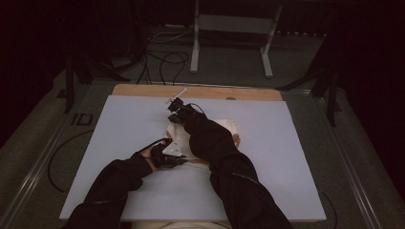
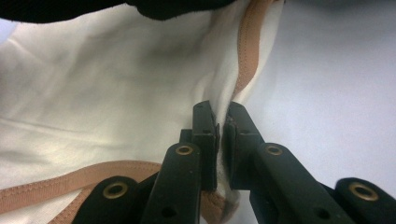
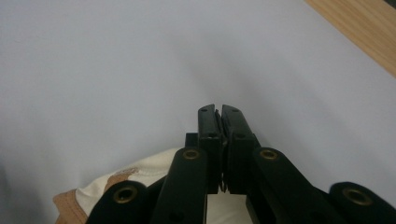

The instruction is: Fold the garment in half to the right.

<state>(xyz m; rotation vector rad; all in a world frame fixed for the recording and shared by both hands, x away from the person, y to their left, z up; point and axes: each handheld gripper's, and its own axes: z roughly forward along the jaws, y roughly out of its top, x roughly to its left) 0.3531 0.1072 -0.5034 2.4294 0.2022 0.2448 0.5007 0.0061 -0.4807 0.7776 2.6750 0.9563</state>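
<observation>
A white garment (image 1: 224, 126) with tan trim lies on the pale blue mat (image 1: 119, 143), partly under my forearms. My left gripper (image 1: 184, 162) sits at the garment's near left part. In the left gripper view the left gripper (image 2: 223, 114) is shut on a fold of the garment (image 2: 93, 93) beside the tan band (image 2: 250, 51). My right gripper (image 1: 172, 118) reaches across to the cloth's far left corner. In the right gripper view the right gripper (image 3: 219, 111) has its jaws together, with the garment (image 3: 140, 175) drawn up against their underside.
The wooden table edge (image 1: 200, 91) runs along the far side of the mat (image 3: 116, 70). Bare mat spreads left and right of the cloth. Beyond the table, cables (image 1: 162, 62) and a metal stand (image 1: 231, 28) sit on the dark floor.
</observation>
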